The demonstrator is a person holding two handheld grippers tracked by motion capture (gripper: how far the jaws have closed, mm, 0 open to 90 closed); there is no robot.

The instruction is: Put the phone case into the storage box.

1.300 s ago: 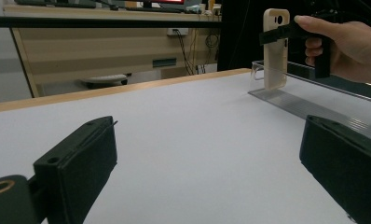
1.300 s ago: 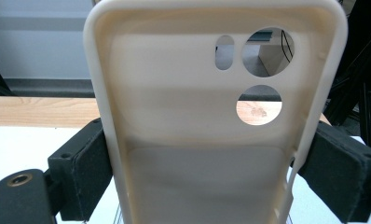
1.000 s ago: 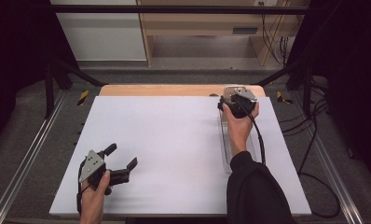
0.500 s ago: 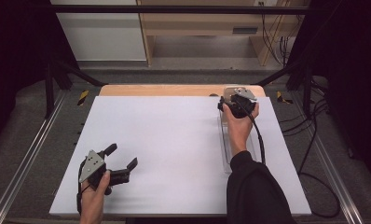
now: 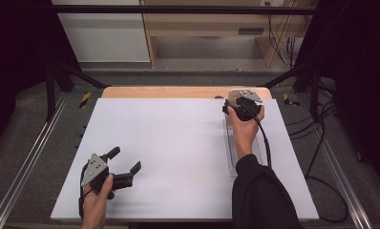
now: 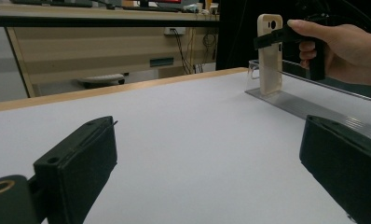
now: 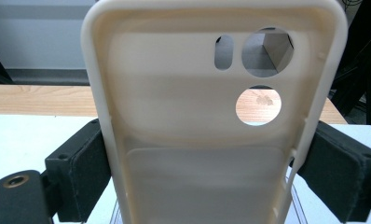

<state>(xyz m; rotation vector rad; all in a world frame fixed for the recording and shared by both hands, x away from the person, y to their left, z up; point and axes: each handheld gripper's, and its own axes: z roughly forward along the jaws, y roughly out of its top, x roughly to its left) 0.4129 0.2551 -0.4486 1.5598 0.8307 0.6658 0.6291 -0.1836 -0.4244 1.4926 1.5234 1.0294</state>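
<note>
Phone case [image 7: 211,121], cream and soft-walled, sits squeezed by its two long edges in my right claw [image 7: 207,182], upright, its hollow inner side turned toward me and the camera cut-outs near the top. I judge the step in hand to be seating it in the clear acrylic stand [image 6: 309,100] at the far right of the desk [image 5: 178,143]. From my left claw's view the case [image 6: 270,53] stands on end at the near end of that stand, its bottom edge down at the base, though I cannot tell whether it rests there or just hangs above it.

To do this well, I would keep the case plumb and square to the stand's length, lower it straight down without twisting, and feel for the bottom edge settling along its whole width before easing my grip. The walls flex, so a light squeeze is enough; too much would bow it and it may spring sideways on release.

My left claw [image 5: 126,167] rests low at the near left of the desk, jaws spread wide with nothing between them, well apart from the work, and I would leave it idle there
</note>
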